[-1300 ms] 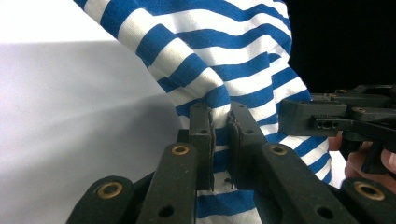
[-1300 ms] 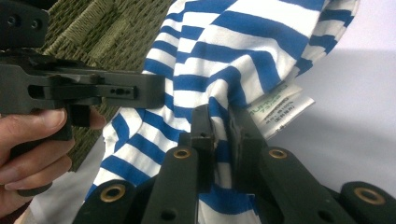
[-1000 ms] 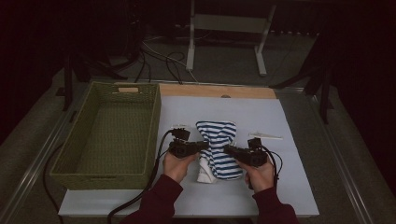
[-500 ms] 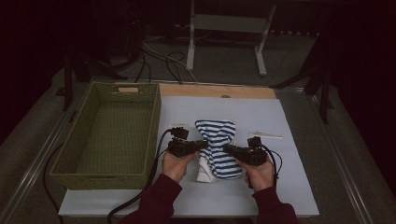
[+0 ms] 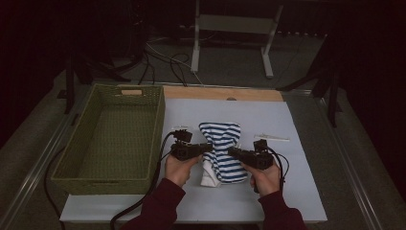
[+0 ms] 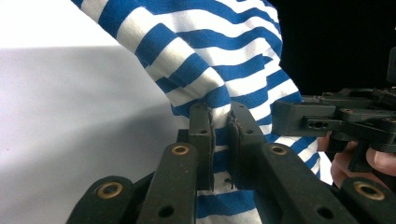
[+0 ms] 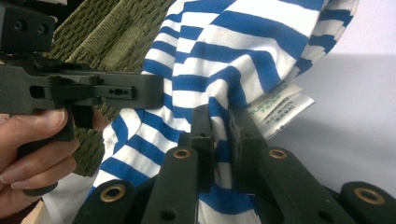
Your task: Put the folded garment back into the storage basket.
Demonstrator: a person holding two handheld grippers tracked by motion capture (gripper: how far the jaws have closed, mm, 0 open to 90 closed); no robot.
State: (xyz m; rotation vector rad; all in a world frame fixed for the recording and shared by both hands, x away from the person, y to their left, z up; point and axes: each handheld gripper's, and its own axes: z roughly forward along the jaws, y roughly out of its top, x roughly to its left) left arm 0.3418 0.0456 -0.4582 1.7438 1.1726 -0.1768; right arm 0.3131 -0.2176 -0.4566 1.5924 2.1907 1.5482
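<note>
Here the desk (image 5: 297,182) carries a green woven basket (image 5: 112,139) at the left and a blue-striped garment (image 5: 221,153) mid-sheet. Left tool (image 5: 209,146) and right tool (image 5: 231,152) each pinch its folds from opposite sides. Lift both evenly, keeping the cloth taut, its care label (image 7: 280,109) tucked.

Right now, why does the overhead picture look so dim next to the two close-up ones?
High view: dark room, dim white table, soft focus. Left gripper view: bright, striped cloth sharp, table top washed out to white. Right gripper view: bright too, care label text blurred.
</note>
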